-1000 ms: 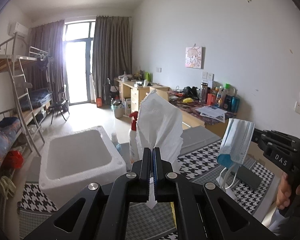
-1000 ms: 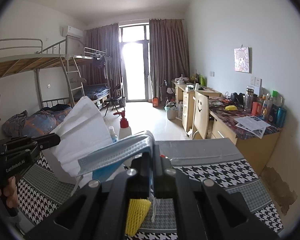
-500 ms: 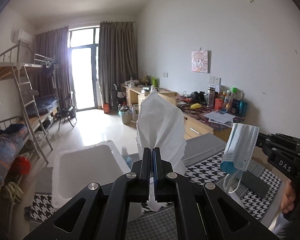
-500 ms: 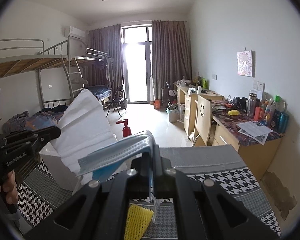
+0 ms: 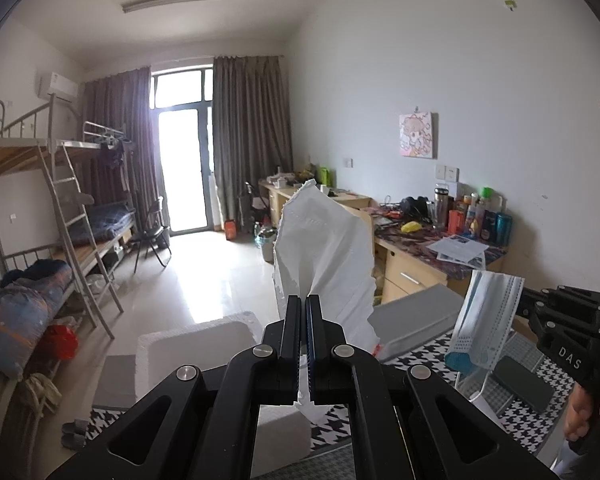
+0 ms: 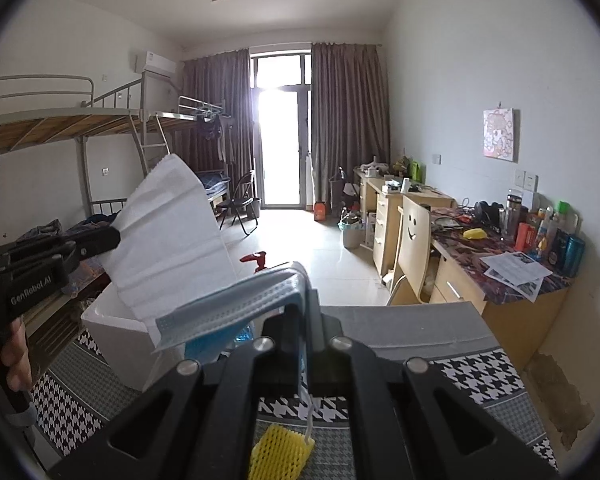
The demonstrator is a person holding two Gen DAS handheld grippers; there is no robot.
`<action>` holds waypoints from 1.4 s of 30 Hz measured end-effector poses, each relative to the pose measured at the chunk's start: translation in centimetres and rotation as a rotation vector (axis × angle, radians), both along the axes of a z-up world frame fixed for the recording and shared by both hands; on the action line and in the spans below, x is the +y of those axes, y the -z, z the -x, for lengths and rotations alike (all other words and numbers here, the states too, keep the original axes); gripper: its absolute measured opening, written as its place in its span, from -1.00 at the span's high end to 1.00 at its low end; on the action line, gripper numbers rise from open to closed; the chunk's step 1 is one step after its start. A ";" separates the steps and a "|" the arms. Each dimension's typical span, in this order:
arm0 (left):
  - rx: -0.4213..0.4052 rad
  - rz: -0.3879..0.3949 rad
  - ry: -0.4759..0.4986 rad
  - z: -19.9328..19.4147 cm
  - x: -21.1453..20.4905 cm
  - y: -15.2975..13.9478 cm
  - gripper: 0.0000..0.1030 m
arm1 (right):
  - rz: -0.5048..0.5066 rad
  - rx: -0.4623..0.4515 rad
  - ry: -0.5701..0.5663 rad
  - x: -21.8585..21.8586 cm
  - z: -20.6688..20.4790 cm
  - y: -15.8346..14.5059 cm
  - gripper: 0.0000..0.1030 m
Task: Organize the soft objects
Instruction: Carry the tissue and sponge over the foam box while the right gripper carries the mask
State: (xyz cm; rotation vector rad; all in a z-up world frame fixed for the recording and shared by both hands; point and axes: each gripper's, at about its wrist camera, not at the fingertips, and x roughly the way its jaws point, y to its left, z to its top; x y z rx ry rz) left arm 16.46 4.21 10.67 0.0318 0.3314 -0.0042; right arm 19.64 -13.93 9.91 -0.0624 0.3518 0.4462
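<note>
While the left tool (image 5: 303, 304) is clamped on a tissue (image 5: 324, 256) and the right tool (image 6: 300, 312) on a mask (image 6: 236, 308), both soft things hang in the air above the surface (image 6: 480, 364), so this looks like the carry step. Next, each likely needs lowering into the foam box (image 5: 196, 344); a spray bottle (image 6: 256, 260) stands near it, and a yellow net (image 6: 280, 452) lies on the surface.

I count two grippers, my left gripper (image 5: 302, 308) at six o'clock and my right gripper (image 5: 540, 308) at three. One white tissue (image 5: 324, 256) stands at twelve from my left claw, one blue face mask (image 5: 485, 320) hangs at three. One white foam box (image 6: 116, 332) sits at nine of my right claw, one yellow foam net (image 6: 278, 454) at six, one dark phone (image 5: 522, 382) at four.
</note>
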 end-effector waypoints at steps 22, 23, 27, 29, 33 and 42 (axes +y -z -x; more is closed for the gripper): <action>-0.001 -0.006 -0.152 -0.9 4.1 -0.4 0.95 | 0.010 -0.006 -0.087 3.3 -1.9 -1.6 0.92; -0.001 -0.011 -0.161 -0.9 4.2 -0.4 0.95 | 0.011 -0.005 -0.091 3.4 -2.1 -1.7 0.92; 0.007 -0.016 -0.185 -1.2 4.8 -0.1 0.95 | 0.017 0.000 -0.110 4.4 -2.4 -1.8 0.92; 0.013 -0.013 -0.195 -1.3 5.0 0.0 0.95 | 0.021 0.004 -0.120 4.9 -2.5 -1.8 0.92; 0.020 -0.012 -0.224 -1.2 5.8 0.2 0.95 | 0.028 0.008 -0.135 5.6 -2.6 -1.8 0.92; 0.089 0.004 -0.260 -3.1 7.1 2.3 0.95 | 0.033 0.015 -0.144 6.1 -2.8 -1.6 0.91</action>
